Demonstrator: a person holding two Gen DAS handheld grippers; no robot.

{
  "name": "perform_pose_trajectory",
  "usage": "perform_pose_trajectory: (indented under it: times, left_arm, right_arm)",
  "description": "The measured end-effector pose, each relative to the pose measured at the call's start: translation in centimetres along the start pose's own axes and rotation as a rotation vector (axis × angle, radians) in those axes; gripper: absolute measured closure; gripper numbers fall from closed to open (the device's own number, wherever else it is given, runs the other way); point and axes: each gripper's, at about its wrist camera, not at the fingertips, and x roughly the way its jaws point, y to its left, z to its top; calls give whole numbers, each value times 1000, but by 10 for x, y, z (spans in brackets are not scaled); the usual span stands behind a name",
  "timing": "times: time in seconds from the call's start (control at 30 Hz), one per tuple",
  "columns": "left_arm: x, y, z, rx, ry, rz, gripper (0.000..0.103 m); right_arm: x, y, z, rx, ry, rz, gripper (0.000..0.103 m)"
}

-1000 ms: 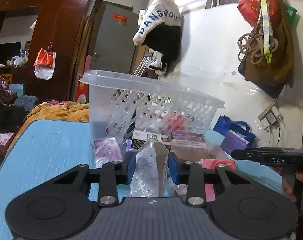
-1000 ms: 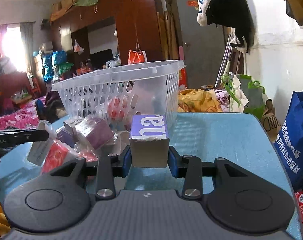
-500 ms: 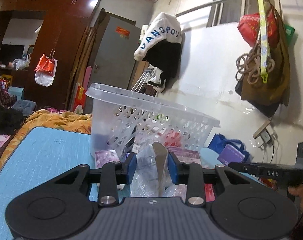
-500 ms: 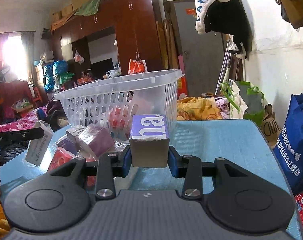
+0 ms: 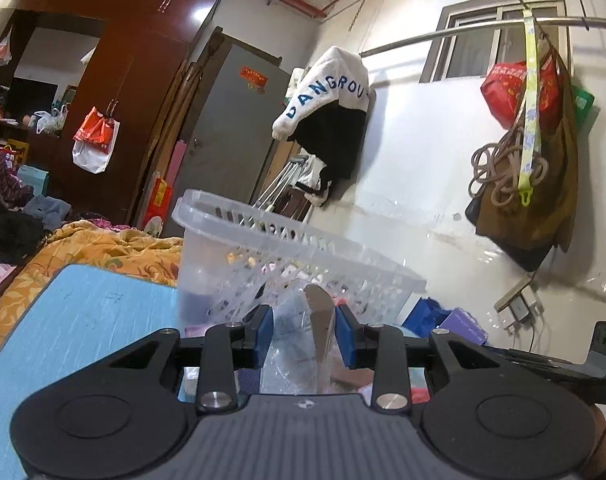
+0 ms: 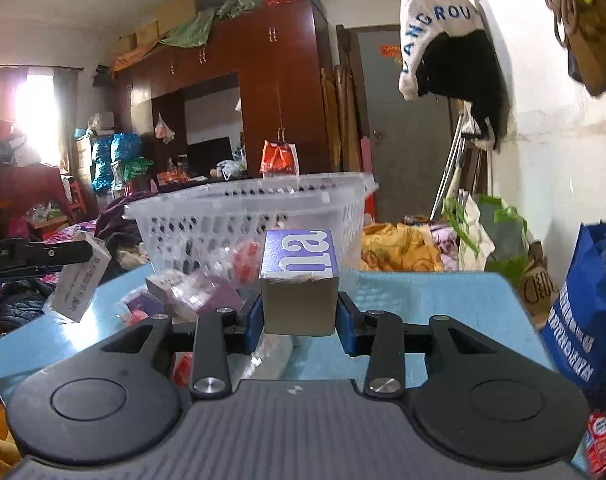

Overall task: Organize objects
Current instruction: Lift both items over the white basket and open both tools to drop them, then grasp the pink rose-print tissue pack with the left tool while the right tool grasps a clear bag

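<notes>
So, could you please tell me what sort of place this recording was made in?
Most likely a lived-in, cluttered bedroom at home: a tall dark wooden wardrobe, rumpled orange bedding beyond the blue table, and a hoodie hung on the wall.

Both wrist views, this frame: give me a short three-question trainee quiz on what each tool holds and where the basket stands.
1. True or false: the right tool is shut on a purple-topped box.
2. What does the left tool grip? A) a red packet B) a clear plastic bag C) nothing
3. Fill in: the white basket stands on the ____ table.

Key: 1 true; 2 B; 3 blue.
</notes>
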Motion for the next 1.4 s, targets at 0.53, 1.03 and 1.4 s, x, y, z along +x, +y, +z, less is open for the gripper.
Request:
perform_pose_trajectory:
  times: [0.53,1.03,1.4]
  left_arm:
    - [86,-35,113,3,-17,99,65]
    - [52,-45,43,63,20,152,21]
    - [16,-103,-57,252,147,102,21]
  right_arm:
    - [83,31,112,-78,16,-38,62]
    - [52,9,39,3,95,-1,0]
    - [46,0,-13,71,278,47,6]
